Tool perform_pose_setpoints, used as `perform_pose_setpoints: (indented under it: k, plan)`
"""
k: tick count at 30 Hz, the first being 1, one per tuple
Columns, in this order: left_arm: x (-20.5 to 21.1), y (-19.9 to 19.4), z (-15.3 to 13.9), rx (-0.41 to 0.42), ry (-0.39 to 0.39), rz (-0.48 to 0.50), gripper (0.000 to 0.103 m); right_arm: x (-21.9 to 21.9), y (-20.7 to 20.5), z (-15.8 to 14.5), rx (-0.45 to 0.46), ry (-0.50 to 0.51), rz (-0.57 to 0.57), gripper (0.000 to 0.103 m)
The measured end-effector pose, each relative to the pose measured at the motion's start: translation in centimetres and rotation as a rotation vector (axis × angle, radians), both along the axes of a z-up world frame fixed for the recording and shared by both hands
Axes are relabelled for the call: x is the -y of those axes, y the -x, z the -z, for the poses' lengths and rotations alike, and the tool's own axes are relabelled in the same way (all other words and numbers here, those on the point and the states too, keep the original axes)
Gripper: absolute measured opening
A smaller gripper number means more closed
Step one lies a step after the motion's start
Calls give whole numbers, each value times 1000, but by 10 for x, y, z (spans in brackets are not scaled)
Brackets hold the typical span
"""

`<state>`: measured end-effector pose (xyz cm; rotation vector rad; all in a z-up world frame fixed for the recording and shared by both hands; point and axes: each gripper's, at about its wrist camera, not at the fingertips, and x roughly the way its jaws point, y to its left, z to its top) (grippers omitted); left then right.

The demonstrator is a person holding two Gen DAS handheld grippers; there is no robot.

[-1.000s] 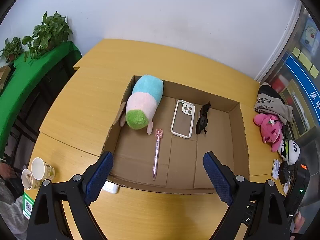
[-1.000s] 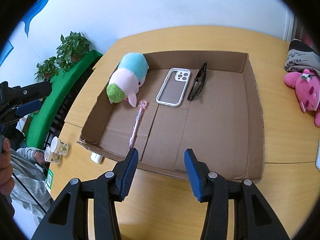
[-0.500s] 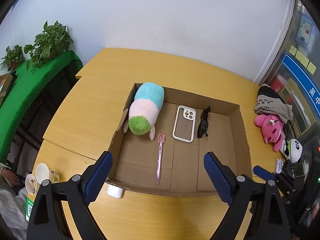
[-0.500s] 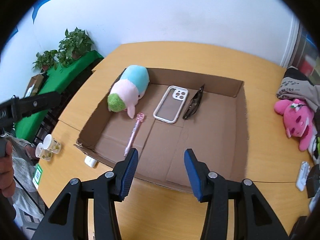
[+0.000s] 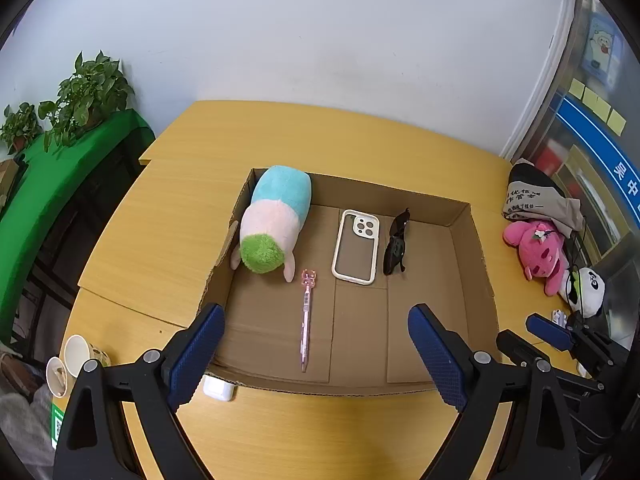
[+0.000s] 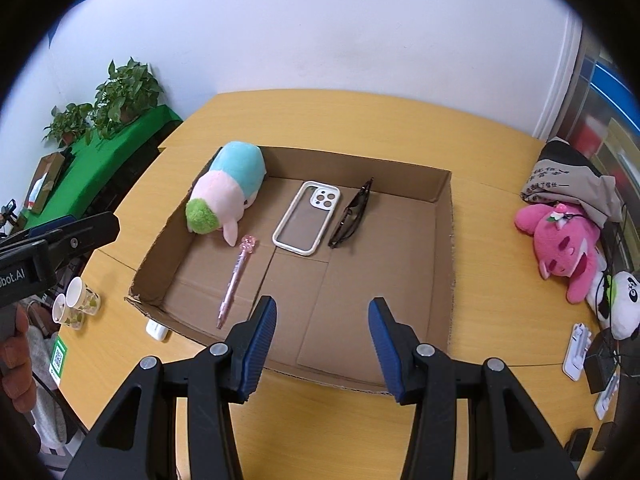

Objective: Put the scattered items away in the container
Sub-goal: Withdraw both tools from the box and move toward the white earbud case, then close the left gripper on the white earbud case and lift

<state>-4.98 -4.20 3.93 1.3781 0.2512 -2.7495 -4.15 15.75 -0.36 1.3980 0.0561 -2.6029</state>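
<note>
1. One wooden table (image 5: 168, 216) carries everything; a shallow cardboard box (image 5: 478, 256) sits at its middle and serves as the container.
2. Four items already lie inside the box. Taking its floor as a clock face in the left wrist view, the plush toy (image 5: 276, 220) fills the ten o'clock corner, leaning on the left wall.
3. The phone case (image 5: 356, 246) lies flat near twelve o'clock, well clear of the walls.
4. The pink pen (image 5: 306, 316) runs from the centre toward six o'clock, its charm end just beside the plush.
5. The sunglasses (image 5: 396, 246) lie folded at about one o'clock, just beside the case and apart from it.
6. One small white case (image 5: 218, 390) is outside, against the box's near wall at seven o'clock. I judge it the last scattered item, though the pink and panda toys at three o'clock may or may not count.
7. The left gripper (image 5: 316, 354) hovers above the near edge with its jaws spread wide and nothing between them.
8. The right gripper (image 6: 322, 346) hangs over the near wall, jaws partly apart and empty.
9. To do the step well, I would send the left gripper, which sits closer: come down steeply just outside the wall, set the fingers across the case's short sides, and keep one finger from snagging the cardboard lip.
10. Lifting clear of the rim before moving inward, then setting down in the bare five o'clock area, would avoid disturbing the pen.
</note>
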Motion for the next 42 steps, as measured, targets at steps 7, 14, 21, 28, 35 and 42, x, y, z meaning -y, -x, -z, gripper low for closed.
perform_pose_setpoints:
  k: [7,14,21,28,35,42]
  plan:
    - [0,0,4,-7,-14,-7,95,-5,2,1,3,-18,11,47]
    - [-8,1,9,-5,15,14,95,-12,4,3,4,-33,22,47]
    - [4,0,15,7,-3,1,95,-9,8,10,22,-43,2,47]
    - [64,-23,58,96,-51,-80,95,24,4,30,75,-40,-119,47]
    - [132,-47,137,207,-106,-151,95,74,-17,72,206,-71,-293,47]
    - [151,-35,209,301,-166,-60,87,103,-29,96,280,-110,-366,47]
